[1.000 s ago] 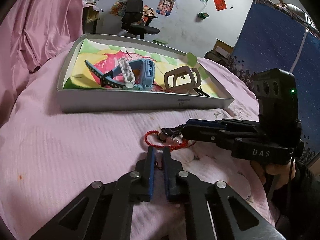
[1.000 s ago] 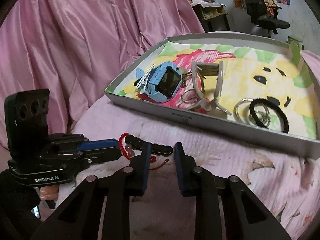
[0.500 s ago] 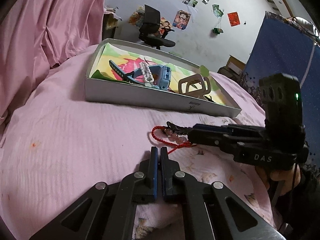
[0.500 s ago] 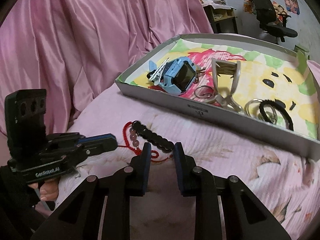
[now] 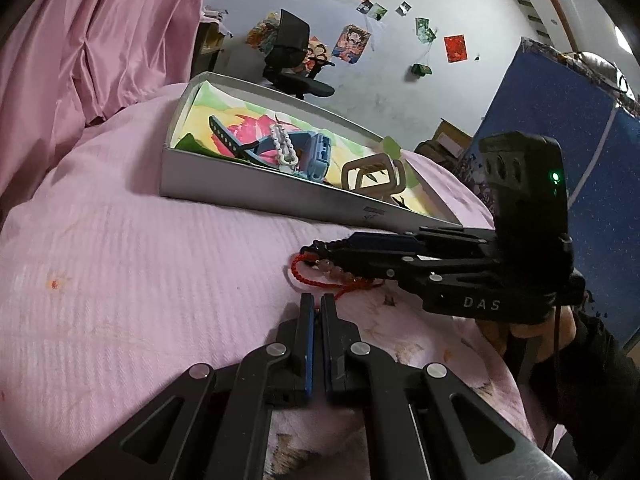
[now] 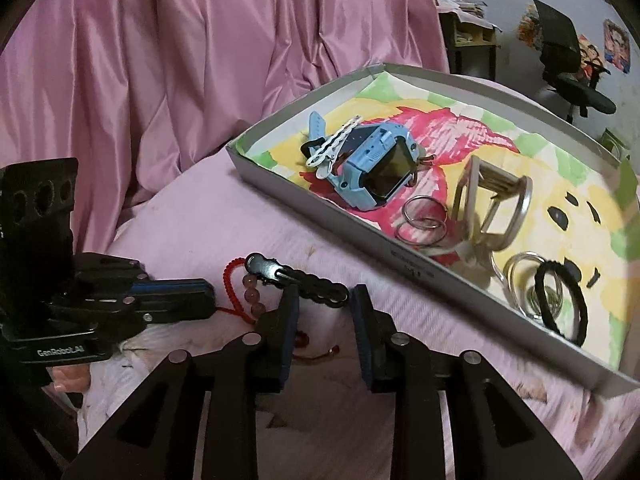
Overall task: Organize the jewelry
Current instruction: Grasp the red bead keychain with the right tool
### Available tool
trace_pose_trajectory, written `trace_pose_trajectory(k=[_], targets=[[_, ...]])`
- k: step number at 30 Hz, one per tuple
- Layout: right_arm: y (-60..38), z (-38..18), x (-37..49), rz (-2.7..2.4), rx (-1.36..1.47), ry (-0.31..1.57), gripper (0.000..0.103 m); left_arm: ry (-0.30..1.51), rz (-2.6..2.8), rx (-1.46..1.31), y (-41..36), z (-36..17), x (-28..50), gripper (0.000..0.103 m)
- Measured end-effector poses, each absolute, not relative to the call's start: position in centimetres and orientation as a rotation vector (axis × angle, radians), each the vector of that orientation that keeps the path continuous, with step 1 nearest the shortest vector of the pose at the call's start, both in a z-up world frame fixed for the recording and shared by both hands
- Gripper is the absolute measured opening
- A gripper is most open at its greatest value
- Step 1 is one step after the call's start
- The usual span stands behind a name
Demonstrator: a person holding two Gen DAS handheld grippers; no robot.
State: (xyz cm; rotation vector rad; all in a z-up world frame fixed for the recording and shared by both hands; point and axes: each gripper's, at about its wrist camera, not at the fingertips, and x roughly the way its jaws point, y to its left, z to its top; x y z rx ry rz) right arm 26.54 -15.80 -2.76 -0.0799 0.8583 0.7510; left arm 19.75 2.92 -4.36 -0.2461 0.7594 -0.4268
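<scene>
Right now, from the left wrist camera, the left gripper [image 5: 318, 312] has its two blue-padded fingers pressed almost flat together. A thin red cord seems to run into the tiny gap at the tips, but it is too small there to say for sure that the cord is pinched. Just past those tips, on the pink bed cover [image 5: 140, 280], lies the red cord bracelet with pink beads [image 5: 320, 270]. The right gripper [image 5: 332, 246] reaches in from the right side, and its tips sit right over the black beaded hair clip [image 5: 322, 245]. Farther back sits the shallow grey cardboard box with a bright cartoon lining [image 5: 256, 196].

From the right wrist camera, the right gripper [image 6: 324, 298] has its fingers spread apart with nothing gripped. The black clip [image 6: 304, 280] lies sideways across the gap between them, with its long side going from upper left to lower right. Its right end rests between the two tips and its shiny left end sticks out past the left finger. So I think the right gripper is the nearer one for the clip, and it only needs to squeeze. The red bracelet [image 6: 240, 292] curls just to the left of the clip, touching it, so it might get caught too. The left gripper [image 6: 210, 304] points in from the left, close to the bracelet. Inside the box [image 6: 304, 204] are a blue child's smartwatch [image 6: 376, 168], a white clip [image 6: 332, 146], silver rings [image 6: 424, 220], a beige claw clip [image 6: 496, 208] and a black hair tie [image 6: 560, 300].
</scene>
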Motion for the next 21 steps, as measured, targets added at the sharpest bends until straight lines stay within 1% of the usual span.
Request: trace_pose_trajectory(k=[3,7,9,12,13,16,18,20,21], targets=[[-15.7,-2.7,26.6,0.754,-0.097,0.854,0.027,0.758,-0.438,-0.237,2.6,-4.3,19.5,0.005],[-15.3,-2.5,26.4,0.751,-0.132,0.839,0.031,0.756,-0.474,-0.204,1.9,-4.1,19.4,0.017],[-15.1,-2.5,26.4,0.753,-0.150,0.833,0.033,0.755,-0.470,-0.172,1.4,-4.1,19.3,0.018],[-14.6,-2.3,26.5,0.761,-0.186,0.829,0.034,0.771,-0.458,-0.153,1.1,-4.3,19.6,0.018],[-14.4,-2.3,26.7,0.767,-0.191,0.829,0.034,0.772,-0.457,-0.153,1.2,-4.3,19.6,0.016],[-14.1,-2.3,27.1,0.791,-0.196,0.832,0.034,0.780,-0.446,-0.168,1.4,-4.4,19.9,0.007],[-14.2,-2.4,27.3,0.807,-0.183,0.836,0.034,0.782,-0.442,-0.189,1.8,-4.6,20.0,0.004],[-14.3,-2.5,27.2,0.817,-0.171,0.832,0.029,0.777,-0.437,-0.190,2.0,-4.6,19.9,0.003],[-14.4,-2.5,27.1,0.820,-0.168,0.828,0.024,0.770,-0.430,-0.184,1.9,-4.5,19.8,0.003]])
